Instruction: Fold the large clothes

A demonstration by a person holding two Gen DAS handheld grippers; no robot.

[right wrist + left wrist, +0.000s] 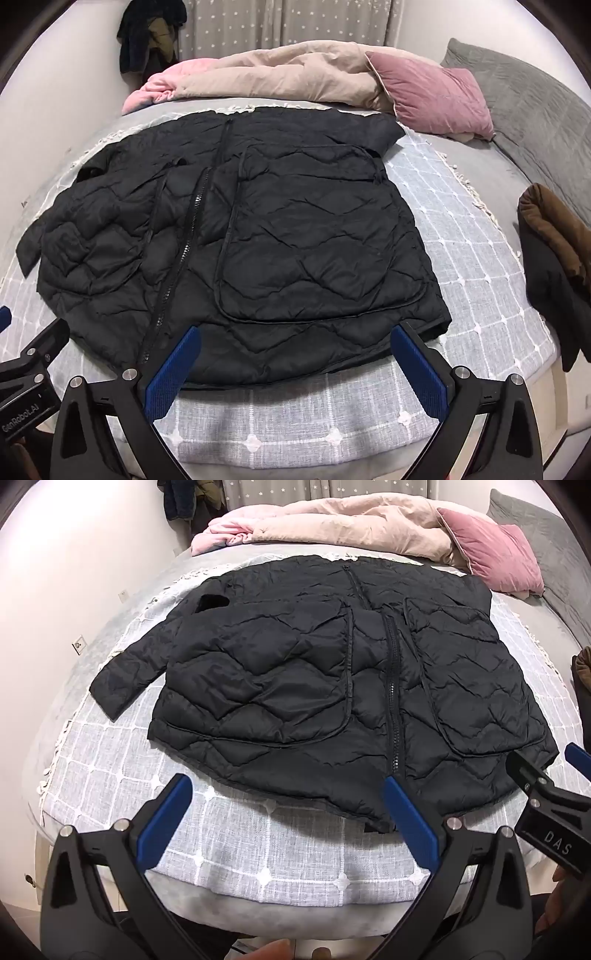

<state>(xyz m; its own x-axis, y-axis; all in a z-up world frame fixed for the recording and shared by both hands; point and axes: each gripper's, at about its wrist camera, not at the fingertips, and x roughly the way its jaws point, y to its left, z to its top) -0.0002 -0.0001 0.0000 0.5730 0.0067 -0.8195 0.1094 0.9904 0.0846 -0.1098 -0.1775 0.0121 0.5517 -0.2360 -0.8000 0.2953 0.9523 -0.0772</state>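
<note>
A black quilted jacket (332, 686) lies flat, front up and zipped, on a grey-white checked blanket (258, 853) on the bed; it also shows in the right wrist view (280, 240). Its left sleeve (122, 679) sticks out to the left; the right sleeve looks folded in over the body. My left gripper (286, 794) is open and empty, just above the jacket's near hem. My right gripper (295, 341) is open and empty over the near hem at the jacket's right side; it shows at the right edge of the left wrist view (546, 775).
A beige-pink duvet (280, 70), a pink pillow (432, 96) and a grey pillow (528, 99) lie at the bed's far side. A brown and black garment (554, 251) lies at the right edge. A white wall (55, 609) runs along the left.
</note>
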